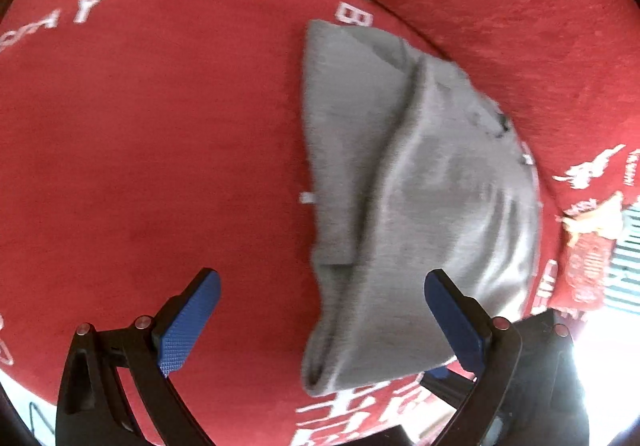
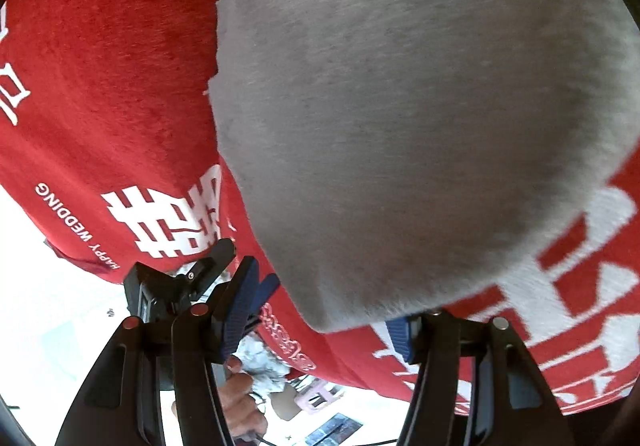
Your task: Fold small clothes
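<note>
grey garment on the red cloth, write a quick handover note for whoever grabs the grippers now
Left gripper: open, holding nothing, the near end of the grey garment between its fingers.
Right gripper: jaws apart at the garment's near edge; no grip can be seen.
Garment: lies on the red cloth, already folded over itself at least once.
Left to do: check that the fold is neat and finish it.

You have one grey knit garment (image 1: pixel 420 182) lying partly folded on the red cloth (image 1: pixel 160 146), a raised crease running along it, its near end rumpled and open.
</note>
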Demonstrator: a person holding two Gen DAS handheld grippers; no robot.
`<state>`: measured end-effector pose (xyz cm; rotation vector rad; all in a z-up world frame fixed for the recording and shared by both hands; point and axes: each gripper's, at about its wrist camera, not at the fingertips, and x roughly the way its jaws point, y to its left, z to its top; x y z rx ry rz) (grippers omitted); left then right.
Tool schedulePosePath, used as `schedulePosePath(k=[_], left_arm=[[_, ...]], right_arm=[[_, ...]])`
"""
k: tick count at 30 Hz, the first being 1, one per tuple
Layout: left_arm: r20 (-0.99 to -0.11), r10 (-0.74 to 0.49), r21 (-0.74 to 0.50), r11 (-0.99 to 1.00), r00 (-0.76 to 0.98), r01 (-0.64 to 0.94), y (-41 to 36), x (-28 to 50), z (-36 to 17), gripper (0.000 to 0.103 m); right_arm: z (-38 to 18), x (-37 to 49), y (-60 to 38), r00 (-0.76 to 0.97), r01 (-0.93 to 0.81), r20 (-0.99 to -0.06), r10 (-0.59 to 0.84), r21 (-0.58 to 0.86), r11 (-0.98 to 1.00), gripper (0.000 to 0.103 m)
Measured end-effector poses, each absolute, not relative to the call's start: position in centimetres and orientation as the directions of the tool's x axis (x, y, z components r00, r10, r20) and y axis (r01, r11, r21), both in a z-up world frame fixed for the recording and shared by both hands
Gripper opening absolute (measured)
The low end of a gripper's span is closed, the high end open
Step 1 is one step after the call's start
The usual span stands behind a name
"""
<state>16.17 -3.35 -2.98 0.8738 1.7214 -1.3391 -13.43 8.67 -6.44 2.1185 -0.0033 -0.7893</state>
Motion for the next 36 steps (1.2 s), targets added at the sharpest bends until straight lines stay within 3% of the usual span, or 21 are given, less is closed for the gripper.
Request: schedulePosePath(k=[2,8,12,17,19,21,22,25,27,29,34,36], left_arm=[[-0.857,0.069,-0.489,0.204,-0.51,0.848,-3.9,15.8,-3.2,0.102],[-0.793,0.088,-0.575,0.221,-0.603,0.788,-5.5,14.2,-4.1,0.102],[-0.725,0.094,-0.649,0.238,-0.682,0.722,-7.4,12.9,-4.6,0.102],[-0.7,0.108,-0.689,0.157,-0.706,0.707,-9.4,9.6,-3.6,0.102],[-0.752,0.111,-0.645,0.08,-0.65,0.76,-9.8,8.0,-2.9,0.089],[-0.793,0.142,-0.595,0.033,-0.593,0.803,-9.9,6.9,-3.2,0.039],[-0.814,0.165,-0.562,0.02,-0.557,0.827,-9.8,6.4,-3.6,0.035],[-0.842,0.171,-0.518,0.007,-0.512,0.855,-9.6,6.2,-4.0,0.035],[-0.851,0.171,-0.503,-0.001,-0.496,0.864,-9.2,6.5,-4.0,0.035],[-0.864,0.173,-0.48,-0.001,-0.473,0.877,-9.0,6.5,-4.1,0.035],[-0.86,0.185,-0.48,0.025,-0.476,0.877,-9.2,7.1,-4.3,0.037],[-0.847,0.188,-0.502,0.032,-0.498,0.864,-9.2,7.1,-4.2,0.055]], right_arm=[[-6.1,-13.4,8.2,0.814,0.234,-0.504,-0.287,0.738,-0.633,0.008],[-2.8,-14.6,6.5,0.843,0.173,-0.402,-0.358,0.832,-0.528,0.008],[-1.2,-15.0,5.8,0.85,0.19,-0.39,-0.355,0.854,-0.485,0.008],[-1.1,-14.5,6.1,0.855,0.231,-0.409,-0.318,0.85,-0.473,0.008],[-1.5,-14.1,6.6,0.856,0.278,-0.44,-0.272,0.834,-0.477,0.008],[-1.8,-13.8,6.9,0.849,0.334,-0.481,-0.218,0.809,-0.485,0.012],[-2.0,-13.7,7.1,0.841,0.381,-0.514,-0.169,0.785,-0.488,0.012],[-1.6,-14.1,7.6,0.818,0.476,-0.57,-0.08,0.748,-0.463,0.019],[-0.8,-15.0,7.7,0.793,0.535,-0.608,-0.044,0.729,-0.427,0.039],[0.4,-16.5,7.5,0.758,0.591,-0.651,-0.037,0.709,-0.385,0.048],[2.5,-20.5,6.1,0.677,0.675,-0.732,-0.075,0.658,-0.335,0.048],[3.0,-21.9,5.1,0.62,0.721,-0.778,-0.104,0.616,-0.318,0.034]])
